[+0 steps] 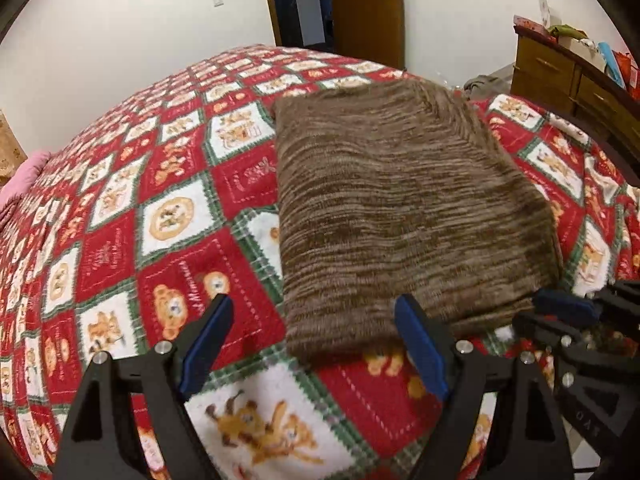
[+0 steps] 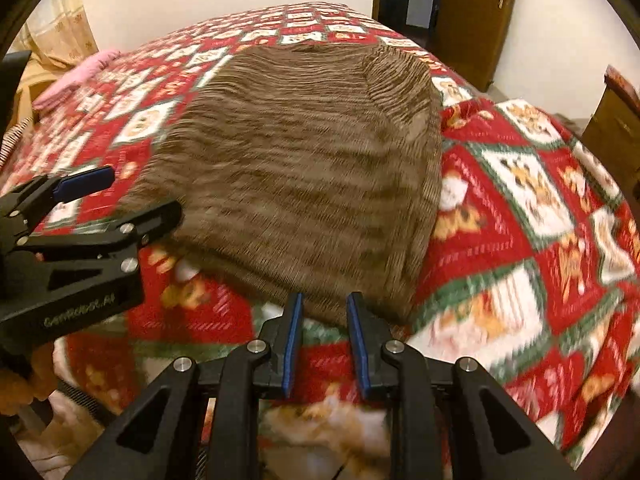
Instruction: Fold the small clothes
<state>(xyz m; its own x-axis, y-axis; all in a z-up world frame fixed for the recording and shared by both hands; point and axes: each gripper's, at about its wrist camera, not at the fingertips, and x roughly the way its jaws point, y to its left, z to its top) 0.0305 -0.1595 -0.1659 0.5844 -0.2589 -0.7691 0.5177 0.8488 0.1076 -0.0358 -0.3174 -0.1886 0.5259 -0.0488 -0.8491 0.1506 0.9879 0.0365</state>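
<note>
A brown striped knit garment point(image 1: 400, 208) point(image 2: 304, 168) lies folded into a flat rectangle on the red Christmas quilt point(image 1: 160, 220) point(image 2: 520, 208). My left gripper point(image 1: 312, 308) point(image 2: 146, 191) hovers at the garment's near left corner. It is open wide, with the corner and the quilt showing between its blue pads and nothing gripped. My right gripper point(image 2: 325, 302) point(image 1: 556, 310) sits at the garment's near right edge. Its jaws stand a narrow gap apart, and only the garment's edge and the quilt show through the gap.
The quilt covers a bed that fills both views. A pink cloth point(image 1: 24, 176) point(image 2: 80, 72) lies at the far left of the bed. A wooden dresser point(image 1: 560, 68) with clutter stands to the right, and a wooden door point(image 1: 368, 8) is behind the bed.
</note>
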